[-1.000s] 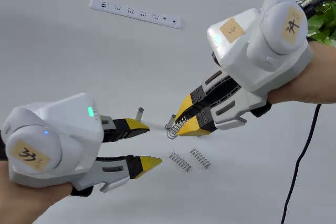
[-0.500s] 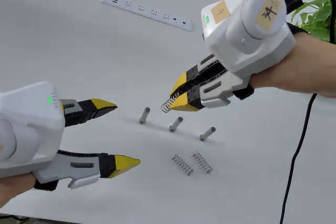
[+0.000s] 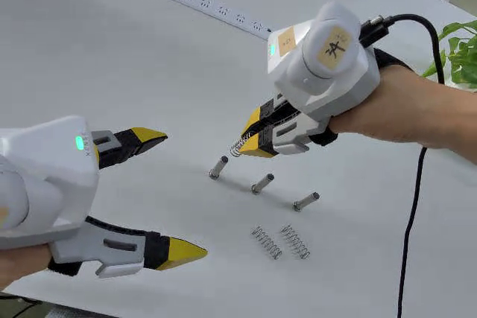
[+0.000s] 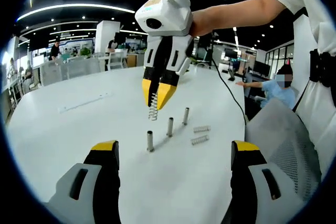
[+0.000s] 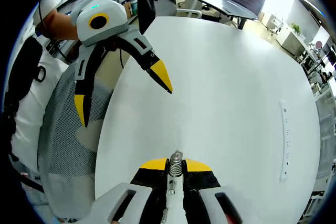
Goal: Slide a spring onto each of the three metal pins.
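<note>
Left gripper (image 3: 181, 194), low at the left of the head view, hangs over the white table (image 3: 112, 57) with its yellow-tipped jaws spread wide and nothing between them. To its right, three metal pins (image 3: 262, 183) stand in a row on the table, each one bare. Above the leftmost pin and apart from it, the right gripper (image 3: 250, 147) has its jaws closed on one spring (image 3: 238, 147), whose free end pokes out past the tips. Two loose springs (image 3: 266, 243) lie side by side on the table just in front of the pins. A power strip (image 3: 220, 11) lies farther back, and a black cable (image 3: 414, 206) runs down the right side below a green plant (image 3: 462, 50).
</note>
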The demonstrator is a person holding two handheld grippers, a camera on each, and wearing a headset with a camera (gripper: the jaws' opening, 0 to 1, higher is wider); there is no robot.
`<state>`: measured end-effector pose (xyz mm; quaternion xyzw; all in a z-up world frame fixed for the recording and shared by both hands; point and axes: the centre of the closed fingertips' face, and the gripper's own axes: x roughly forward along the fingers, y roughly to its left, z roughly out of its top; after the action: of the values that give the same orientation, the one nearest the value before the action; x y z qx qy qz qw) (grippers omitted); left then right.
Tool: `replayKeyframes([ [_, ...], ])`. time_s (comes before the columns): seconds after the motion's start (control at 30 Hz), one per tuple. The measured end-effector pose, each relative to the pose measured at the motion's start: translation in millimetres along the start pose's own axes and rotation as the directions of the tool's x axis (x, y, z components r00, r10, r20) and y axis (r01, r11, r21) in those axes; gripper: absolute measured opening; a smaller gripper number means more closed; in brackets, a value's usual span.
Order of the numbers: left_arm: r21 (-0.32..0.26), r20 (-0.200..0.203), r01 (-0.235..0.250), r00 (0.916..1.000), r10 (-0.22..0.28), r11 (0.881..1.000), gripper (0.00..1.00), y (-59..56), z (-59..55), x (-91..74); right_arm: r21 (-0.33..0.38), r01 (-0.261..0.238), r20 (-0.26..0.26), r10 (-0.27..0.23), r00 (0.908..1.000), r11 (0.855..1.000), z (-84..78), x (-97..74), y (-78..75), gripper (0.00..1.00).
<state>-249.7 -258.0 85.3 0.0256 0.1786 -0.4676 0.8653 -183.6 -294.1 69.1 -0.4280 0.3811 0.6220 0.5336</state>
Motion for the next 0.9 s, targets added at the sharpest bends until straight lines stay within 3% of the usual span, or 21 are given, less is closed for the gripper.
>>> replayKeyframes([
  [0.33,-0.010,0.002,0.003,1.0000,-0.003,1.000,0.88,0.5,-3.4,3.5,-0.015,-0.013,-0.033,0.013,0.9994,1.000,-4.7,16.6,-3.1,0.07],
  [0.9,-0.023,-0.001,0.020,0.9998,-0.020,1.000,0.88,-3.6,-8.3,7.7,-0.017,-0.026,-0.053,0.025,0.9983,1.000,-8.2,23.8,-5.1,0.07],
])
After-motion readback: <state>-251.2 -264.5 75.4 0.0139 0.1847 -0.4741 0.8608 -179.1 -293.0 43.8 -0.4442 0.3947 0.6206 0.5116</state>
